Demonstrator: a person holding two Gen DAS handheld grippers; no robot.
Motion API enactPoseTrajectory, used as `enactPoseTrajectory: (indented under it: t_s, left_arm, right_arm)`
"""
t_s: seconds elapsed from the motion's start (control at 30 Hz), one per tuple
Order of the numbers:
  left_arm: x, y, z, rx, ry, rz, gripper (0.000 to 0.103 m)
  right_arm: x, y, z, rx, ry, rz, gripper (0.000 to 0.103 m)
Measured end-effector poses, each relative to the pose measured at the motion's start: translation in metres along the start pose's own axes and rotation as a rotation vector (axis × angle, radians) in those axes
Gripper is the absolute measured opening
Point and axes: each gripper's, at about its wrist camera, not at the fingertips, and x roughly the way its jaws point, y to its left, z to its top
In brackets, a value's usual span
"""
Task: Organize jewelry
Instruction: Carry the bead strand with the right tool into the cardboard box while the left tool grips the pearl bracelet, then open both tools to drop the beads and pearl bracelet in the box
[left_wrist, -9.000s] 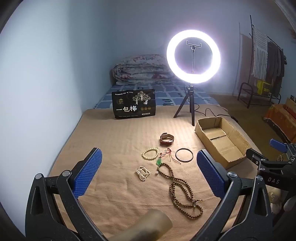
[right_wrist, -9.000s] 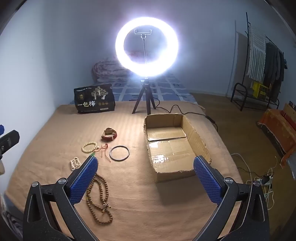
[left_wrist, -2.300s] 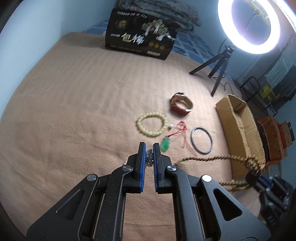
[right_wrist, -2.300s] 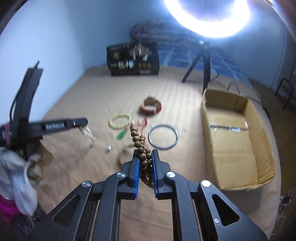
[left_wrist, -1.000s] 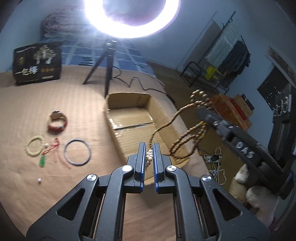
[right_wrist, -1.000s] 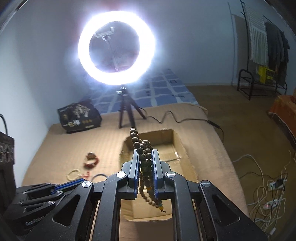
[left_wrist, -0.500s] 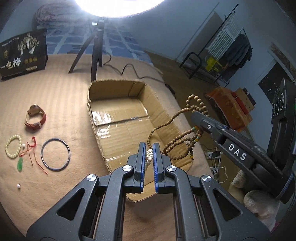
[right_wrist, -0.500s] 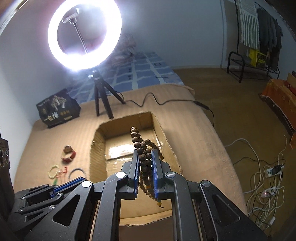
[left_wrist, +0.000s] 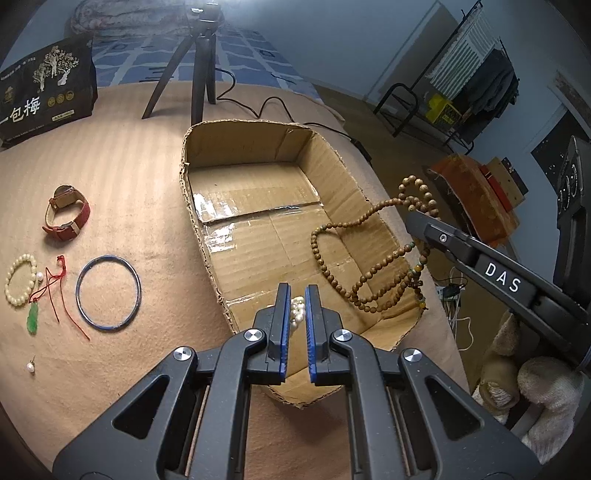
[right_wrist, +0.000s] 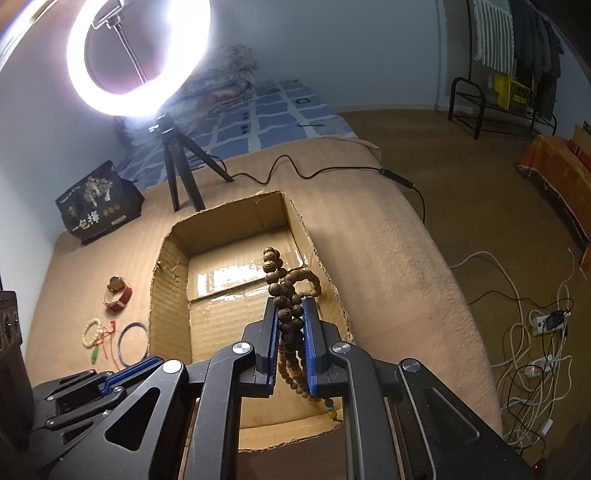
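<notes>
Item one: my left gripper, low centre of the left wrist view, jaws nearly together and pinching a small white pearl bracelet above the near end of the open cardboard box. Item two: my right gripper, low centre of the right wrist view, clamped on a long wooden bead necklace; its loops stick up past the fingertips and hang below them over the box interior. In the left wrist view the same necklace drapes in the air at centre right, over the box's right side. Item three, on the tan blanket at the left of the left wrist view, all outside the box: a red-strapped wristwatch, a cream bead bracelet, a green pendant on red cord, a dark blue bangle just beside the box's left wall, and a single pearl earring at lower left. Item four: black printed bag, upper left; tripod behind the box, carrying the lit ring light seen at upper left of the right wrist view.
</notes>
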Motion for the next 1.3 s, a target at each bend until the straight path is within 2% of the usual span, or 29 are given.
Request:
enactPoseTrajectory:
  t_s: [0.2, 0.27, 0.33, 0.4, 0.7, 0.8, 0.93, 1.3]
  left_arm:
    - [-0.001, -0.001, 0.000, 0.015, 0.002, 0.029, 0.006]
    - [-0.001, -0.001, 0.000, 0.021, 0.006, 0.043, 0.007]
    - [-0.002, 0.000, -0.001, 0.028, 0.003, 0.058, 0.021]
    - [-0.005, 0.001, -0.001, 0.036, -0.004, 0.067, 0.025]
    - [-0.015, 0.009, -0.004, 0.056, -0.019, 0.109, 0.026]
    - [-0.019, 0.014, -0.004, 0.065, -0.028, 0.125, 0.036]
    - [-0.029, 0.023, -0.003, 0.081, -0.049, 0.158, 0.037]
    - [-0.055, 0.088, 0.003, -0.008, -0.075, 0.206, 0.037]
  right_arm:
    - [0.004, 0.006, -0.002, -0.031, 0.020, -0.020, 0.013]
    - [0.005, 0.009, -0.003, -0.047, 0.022, -0.031, 0.025]
    - [0.004, 0.012, -0.004, -0.063, 0.016, -0.048, 0.046]
    - [0.001, 0.014, -0.004, -0.077, 0.004, -0.055, 0.047]
    - [-0.006, 0.019, -0.004, -0.082, -0.016, -0.068, 0.056]
    - [-0.008, 0.021, -0.004, -0.083, -0.023, -0.064, 0.058]
    - [-0.011, 0.027, -0.004, -0.087, -0.032, -0.054, 0.064]
    - [-0.008, 0.059, -0.008, -0.127, -0.021, 0.001, 0.067]
